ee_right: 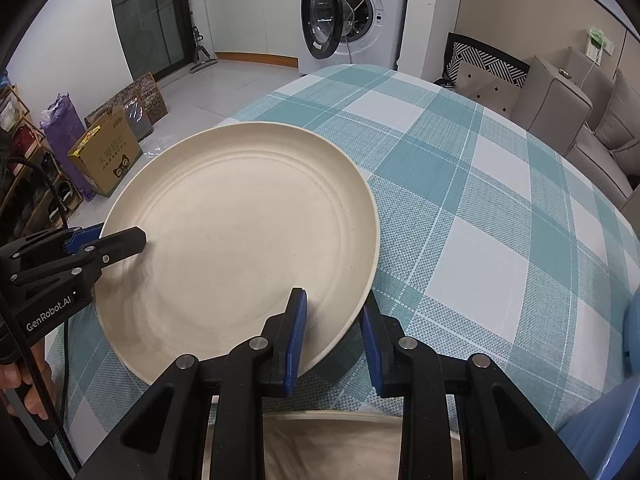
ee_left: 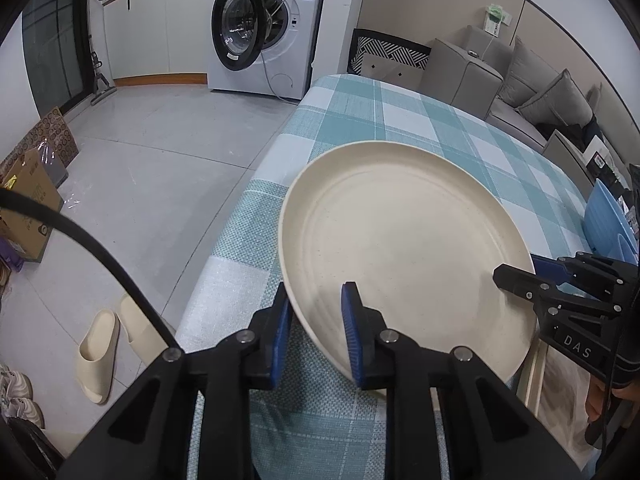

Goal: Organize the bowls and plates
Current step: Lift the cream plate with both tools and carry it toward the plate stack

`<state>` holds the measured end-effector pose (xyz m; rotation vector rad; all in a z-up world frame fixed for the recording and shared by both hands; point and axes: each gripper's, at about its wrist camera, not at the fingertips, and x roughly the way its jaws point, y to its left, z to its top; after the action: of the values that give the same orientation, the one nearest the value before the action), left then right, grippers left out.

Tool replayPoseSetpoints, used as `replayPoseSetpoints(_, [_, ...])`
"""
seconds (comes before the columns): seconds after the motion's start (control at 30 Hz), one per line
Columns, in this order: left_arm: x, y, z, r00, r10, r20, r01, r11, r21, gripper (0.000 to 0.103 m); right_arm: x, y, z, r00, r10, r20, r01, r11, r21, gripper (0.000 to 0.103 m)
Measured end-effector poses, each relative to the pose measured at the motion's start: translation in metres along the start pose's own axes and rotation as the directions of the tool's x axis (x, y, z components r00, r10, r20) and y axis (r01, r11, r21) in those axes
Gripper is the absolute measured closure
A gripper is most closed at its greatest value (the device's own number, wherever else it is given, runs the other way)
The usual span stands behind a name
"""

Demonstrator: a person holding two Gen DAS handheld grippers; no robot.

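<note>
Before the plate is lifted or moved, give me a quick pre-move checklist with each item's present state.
1. Left gripper shut on plate rim: ok.
2. Right gripper shut on the rim at the opposite side: ok.
3. Plate empty: ok.
4. Plate lifted off the tablecloth: cannot tell.
5. Cloth beyond the plate free of objects: ok.
6. Blue dish at the table edge apart from the plate: ok.

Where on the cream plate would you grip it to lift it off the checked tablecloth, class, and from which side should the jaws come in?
Grip the raised rim of the cream plate, at its near edge, coming in from the near side with one jaw above and one below. The plate is wide and shallow, so only its thin rim fits between jaws. Both the left gripper and right gripper clamp it this way, at opposite ends of that edge.
</note>
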<state>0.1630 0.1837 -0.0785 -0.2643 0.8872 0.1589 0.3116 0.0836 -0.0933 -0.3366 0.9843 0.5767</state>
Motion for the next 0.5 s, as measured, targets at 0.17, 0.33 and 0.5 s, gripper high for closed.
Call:
replayPoseSetpoints(0.17, [-0.005,0.0,0.001,1.0,-0.007,0.01,0.007,1.0,-0.001,0.08,-0.006,0.001,0.0,1.0,-0.006,0.011,0.006,1.0,-0.003,0.076])
replayPoseSetpoints(0.33, [-0.012,-0.001,0.001,1.0,-0.014,0.022,0.014,1.0,-0.002,0.08,-0.015,0.0,0.001,1.0,-0.008,0.026,0.008,1.0,0.001,0.076])
replayPoseSetpoints(0.5, [-0.019,-0.003,0.002,0.999,-0.031,0.032,0.031,1.0,-0.003,0.08,-0.025,-0.003,0.003,0.999,-0.012,0.044,0.012,1.0,0.007,0.076])
